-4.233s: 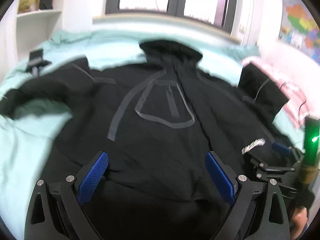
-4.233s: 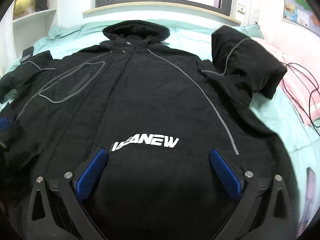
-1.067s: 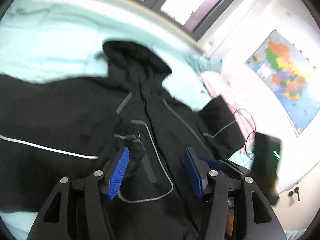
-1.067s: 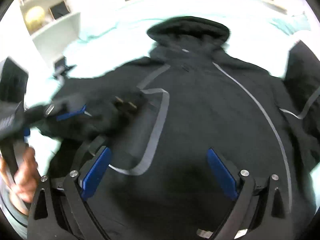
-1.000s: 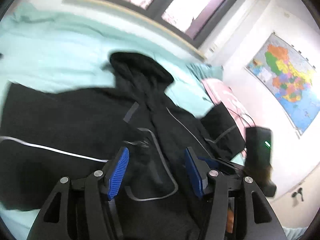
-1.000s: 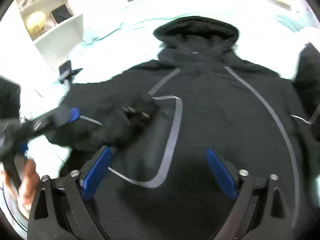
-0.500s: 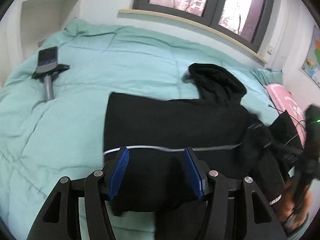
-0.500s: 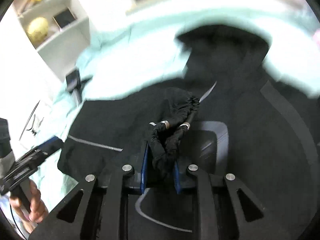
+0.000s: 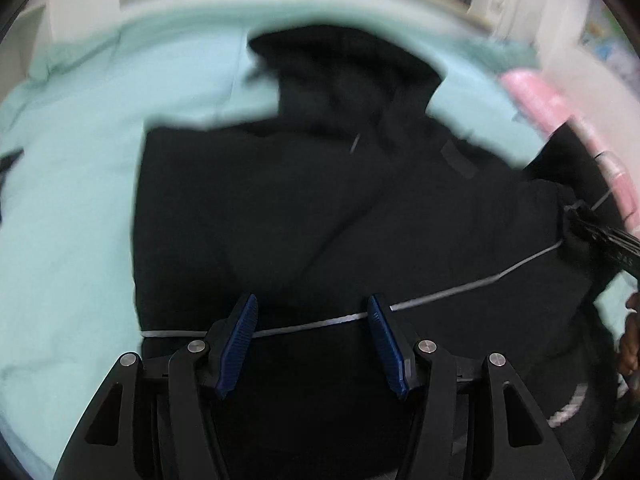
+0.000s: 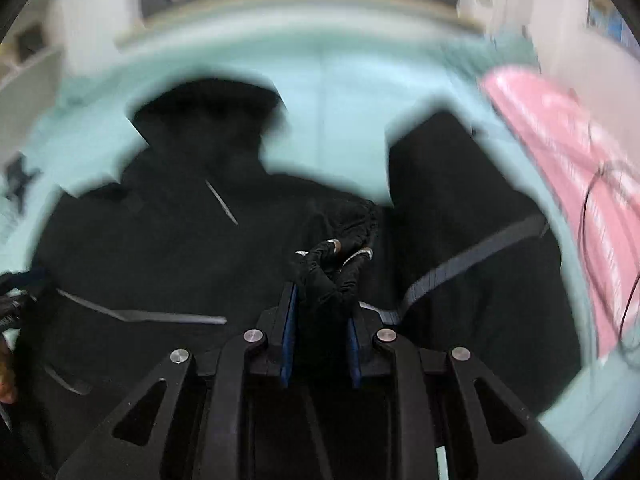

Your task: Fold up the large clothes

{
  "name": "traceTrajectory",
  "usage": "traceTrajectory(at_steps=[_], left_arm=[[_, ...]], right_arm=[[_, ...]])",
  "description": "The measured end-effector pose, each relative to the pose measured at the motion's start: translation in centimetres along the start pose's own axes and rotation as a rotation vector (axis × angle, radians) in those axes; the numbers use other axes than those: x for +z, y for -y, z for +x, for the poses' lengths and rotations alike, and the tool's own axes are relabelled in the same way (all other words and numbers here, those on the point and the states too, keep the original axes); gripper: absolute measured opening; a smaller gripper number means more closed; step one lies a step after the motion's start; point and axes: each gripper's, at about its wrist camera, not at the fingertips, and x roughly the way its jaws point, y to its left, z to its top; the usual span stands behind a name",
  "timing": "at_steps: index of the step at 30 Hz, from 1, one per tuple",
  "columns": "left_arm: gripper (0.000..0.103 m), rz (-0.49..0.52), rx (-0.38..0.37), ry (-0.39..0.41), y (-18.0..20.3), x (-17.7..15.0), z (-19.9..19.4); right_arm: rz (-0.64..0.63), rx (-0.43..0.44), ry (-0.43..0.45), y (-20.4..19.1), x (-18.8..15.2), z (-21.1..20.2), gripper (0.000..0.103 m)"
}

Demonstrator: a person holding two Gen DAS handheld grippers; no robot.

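A large black hooded jacket [image 9: 320, 208] with grey piping lies on a mint-green bed [image 9: 72, 220]. Its left sleeve is folded across the body. My left gripper [image 9: 312, 332] is open and empty, low over the folded sleeve. My right gripper [image 10: 320, 320] is shut on the black sleeve cuff [image 10: 340, 248] and holds it over the jacket's chest [image 10: 160, 260]. The jacket's right sleeve [image 10: 460, 208] lies bent at the right. The hood [image 10: 208, 120] points toward the window. Both views are blurred.
A pink pillow or blanket [image 10: 560, 152] with a dark cable lies at the bed's right side. A windowsill and window stand behind the bed. A white shelf [image 10: 28, 64] is at the far left. A small dark object [image 10: 16, 176] lies on the bed's left.
My right gripper shut on the sleeve cuff and has carried it right across the jacket's chest. My left gripper let the sleeve go and now hangs open over the folded sleeve.
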Motion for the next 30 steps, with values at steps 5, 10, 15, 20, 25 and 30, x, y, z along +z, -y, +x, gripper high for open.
traceTrajectory(at_steps=[5,10,15,20,25,30], left_arm=[[0.059,-0.035,-0.055,0.018,-1.0,0.2,-0.9],[0.059,-0.05,-0.219,0.159,-1.2,0.6,-6.0],[0.057,-0.052,-0.13,-0.013,-0.5,0.2,-0.7],[0.058,0.005,-0.028,-0.046,0.5,-0.5,1.5],[0.058,0.056,-0.05,0.003,2.3,-0.2,-1.6],[0.058,0.09,-0.222,0.086,7.8,1.9,-6.5]], right_arm=[[0.022,0.017,-0.096,1.9,-2.8,4.2,0.034],[-0.015,0.083,0.12,1.0,-1.2,-4.2,0.075],[-0.069,0.223,0.075,-3.9,0.1,-3.6,0.075],[-0.103,0.13,-0.113,-5.7,-4.0,4.3,0.068],[-0.055,0.211,-0.089,-3.8,-4.1,0.1,0.066],[0.037,0.364,0.059,2.6,-3.9,-10.1,0.066]])
